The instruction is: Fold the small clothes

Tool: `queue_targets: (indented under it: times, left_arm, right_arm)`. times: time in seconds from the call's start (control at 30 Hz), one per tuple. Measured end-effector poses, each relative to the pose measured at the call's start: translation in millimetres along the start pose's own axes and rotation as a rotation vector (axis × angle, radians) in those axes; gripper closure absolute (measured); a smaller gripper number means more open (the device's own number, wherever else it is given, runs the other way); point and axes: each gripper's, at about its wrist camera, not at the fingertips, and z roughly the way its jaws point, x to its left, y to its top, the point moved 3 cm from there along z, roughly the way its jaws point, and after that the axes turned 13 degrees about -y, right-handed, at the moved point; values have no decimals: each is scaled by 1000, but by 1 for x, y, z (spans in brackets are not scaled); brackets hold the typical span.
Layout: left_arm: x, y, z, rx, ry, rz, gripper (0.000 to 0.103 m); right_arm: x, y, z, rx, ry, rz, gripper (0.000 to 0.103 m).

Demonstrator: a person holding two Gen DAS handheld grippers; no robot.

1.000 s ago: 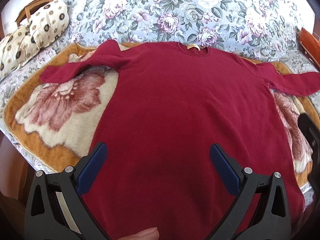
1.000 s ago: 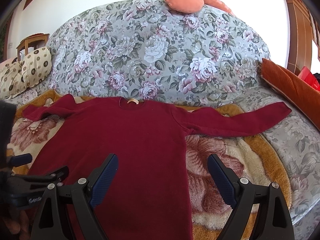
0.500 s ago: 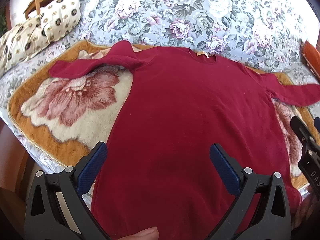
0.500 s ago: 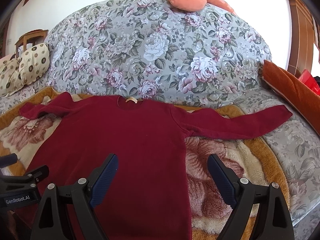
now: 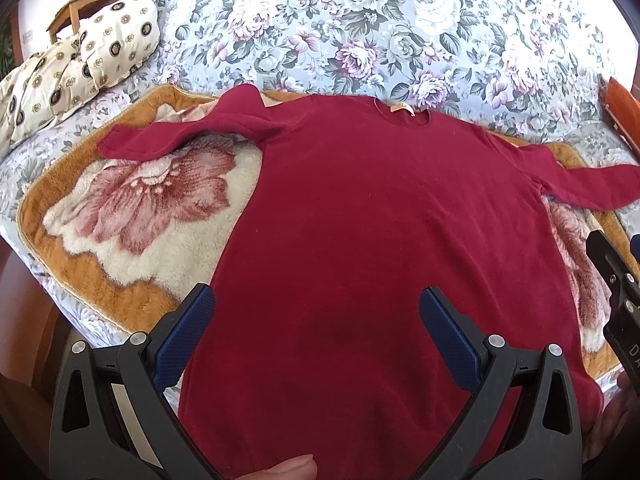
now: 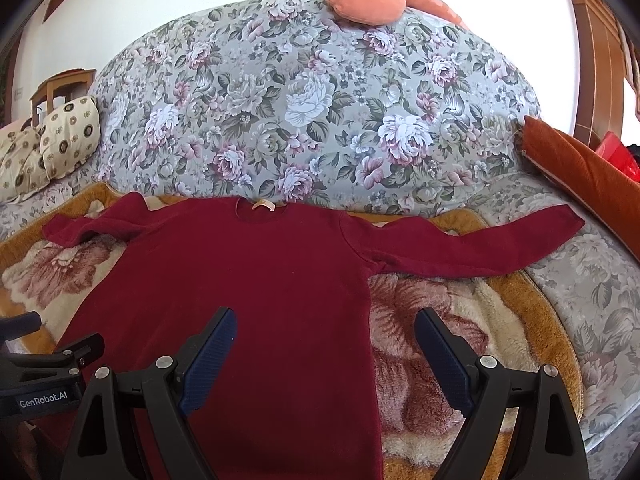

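Evidently folding has not begun: the red sweater [image 5: 380, 240] lies flat, sleeves spread, on the plush blanket [image 5: 120, 216]. Left gripper [image 5: 316, 336] and right gripper [image 6: 324, 356] hover over its hem, jaws wide and empty. Next comes pinching a sleeve or hem corner.

The left tongs [image 5: 316, 312] stand wide apart, their two blue-padded fingers [image 5: 186, 336] splayed and nothing caught between them, and a fingertip of the person's left hand [image 5: 290, 470] shows at the bottom edge. The right tongs [image 6: 322, 344] gape equally wide, gripping nothing. Each appears at the edge of the other's view, side by side, the left tongs bearing a "GenRobot.AI" label.
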Motion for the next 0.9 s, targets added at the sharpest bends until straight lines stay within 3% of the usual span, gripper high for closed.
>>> queue_targets:
  times: [0.27, 0.9]
  left_arm:
    - [-4, 2, -5, -33, -5, 12, 1]
    - [-5, 2, -3, -29, -14, 4, 1]
  right_arm:
    - [-1, -3, -1, -2, 2, 4, 14]
    - [2, -3, -2, -1, -8, -15, 14]
